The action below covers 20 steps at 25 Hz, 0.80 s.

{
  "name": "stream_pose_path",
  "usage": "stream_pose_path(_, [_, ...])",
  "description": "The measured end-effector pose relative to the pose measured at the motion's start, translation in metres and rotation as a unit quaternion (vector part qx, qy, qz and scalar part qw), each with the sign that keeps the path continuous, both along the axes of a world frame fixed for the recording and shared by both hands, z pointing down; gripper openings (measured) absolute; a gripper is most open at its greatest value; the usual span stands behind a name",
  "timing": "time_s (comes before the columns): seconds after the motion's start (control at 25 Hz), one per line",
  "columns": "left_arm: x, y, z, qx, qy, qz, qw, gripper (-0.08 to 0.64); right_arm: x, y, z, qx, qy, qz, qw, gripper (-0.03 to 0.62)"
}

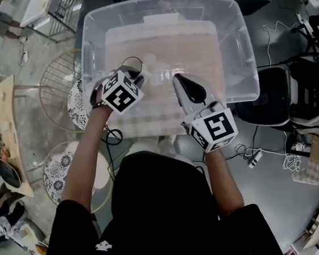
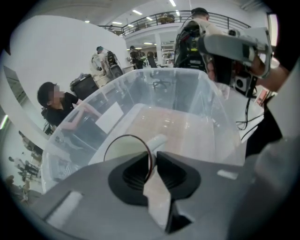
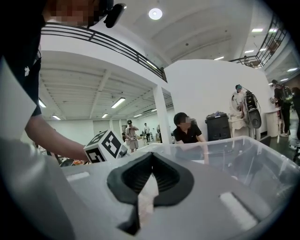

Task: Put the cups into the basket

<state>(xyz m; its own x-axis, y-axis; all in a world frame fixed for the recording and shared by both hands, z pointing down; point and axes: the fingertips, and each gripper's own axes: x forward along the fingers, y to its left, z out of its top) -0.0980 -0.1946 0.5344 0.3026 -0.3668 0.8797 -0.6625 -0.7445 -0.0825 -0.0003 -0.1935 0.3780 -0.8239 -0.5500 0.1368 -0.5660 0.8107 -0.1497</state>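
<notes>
We've got the cup (image 2: 124,148) pinched by its rim in the left gripper (image 2: 152,154), jaws narrow on its wall, over the basket (image 2: 206,98) at its near-left corner; the floor's below and ahead. Right gripper (image 3: 152,159) is shut, empty, so the drop's w/ the left

Right gripper (image 3: 152,161) closed, clear basket (image 3: 253,161) beyond

basket (image 1: 247,54) open on top, roomy inside, clear walls all round
</notes>
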Motion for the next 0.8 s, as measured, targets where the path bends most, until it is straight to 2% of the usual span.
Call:
stream_pose_path(0.52, [-0.008,-0.022,0.079,-0.076,0.016,0.021,0.9968,0.063,-0.005,-0.026,0.005,-0.016,0.016,0.042,0.999,0.0])
stream_pose_path(0.68, [-0.017,-0.031,0.098,-0.077,-0.001,0.021,0.9968,0.061,-0.006,-0.033,0.009,-0.02,0.023,0.052,0.998,0.0])
stream_pose_path(0.8, [-0.019,-0.029,0.12,-0.094,0.009,0.012,0.9954,0.061,-0.007,-0.038,0.01,-0.022,0.027,0.058,0.998,0.0])
